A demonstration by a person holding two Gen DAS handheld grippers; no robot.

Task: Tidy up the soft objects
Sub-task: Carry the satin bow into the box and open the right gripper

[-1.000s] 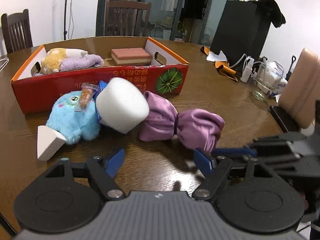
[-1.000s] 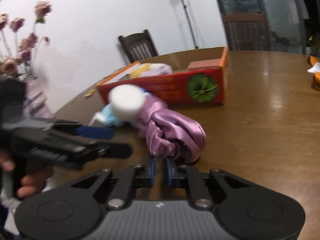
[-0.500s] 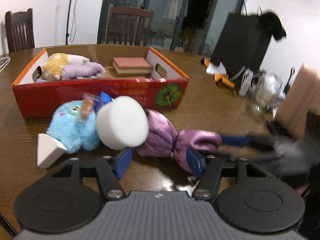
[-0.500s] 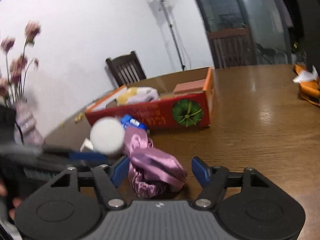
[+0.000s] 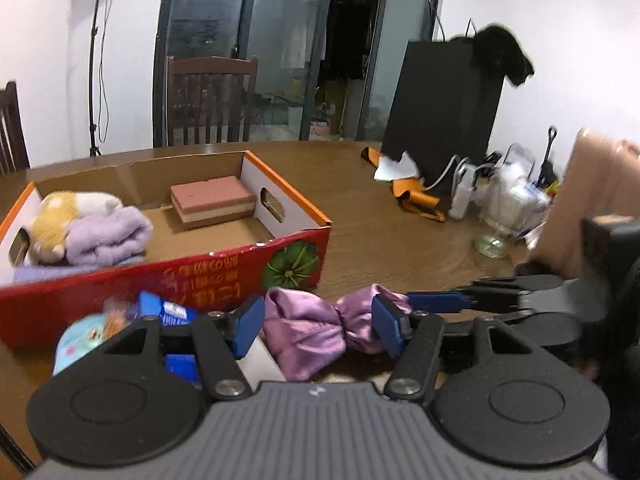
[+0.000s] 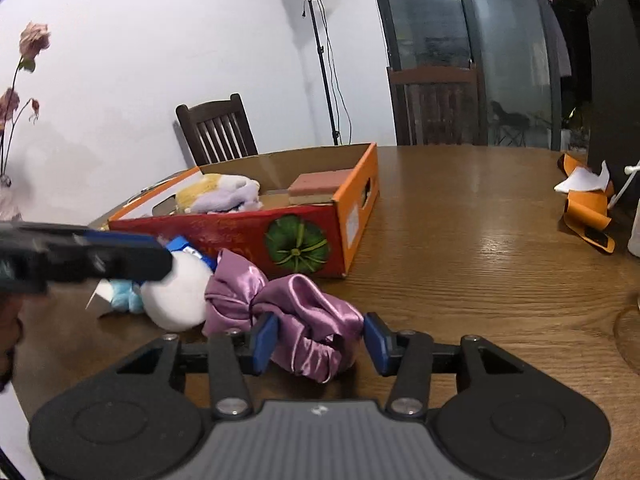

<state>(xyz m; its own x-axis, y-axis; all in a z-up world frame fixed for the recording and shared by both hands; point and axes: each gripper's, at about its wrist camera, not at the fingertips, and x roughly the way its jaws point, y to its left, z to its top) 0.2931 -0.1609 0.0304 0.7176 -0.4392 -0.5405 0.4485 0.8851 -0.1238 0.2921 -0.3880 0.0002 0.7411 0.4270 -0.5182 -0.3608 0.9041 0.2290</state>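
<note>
A: What's different from a second ago?

B: Both grippers have come in over the purple satin bow (image 6: 280, 312), which lies on the table (image 6: 480, 240) just in front of the red cardboard box (image 6: 304, 236). The right gripper (image 6: 316, 344) was pinched shut then; now its jaws straddle the bow's near lobe and are closing, pads not yet pressing. I'd say a pickup is starting.

A: And the left gripper (image 5: 316, 326)?

B: Half open, holding nothing; the bow sits between and just beyond its fingers.
</note>
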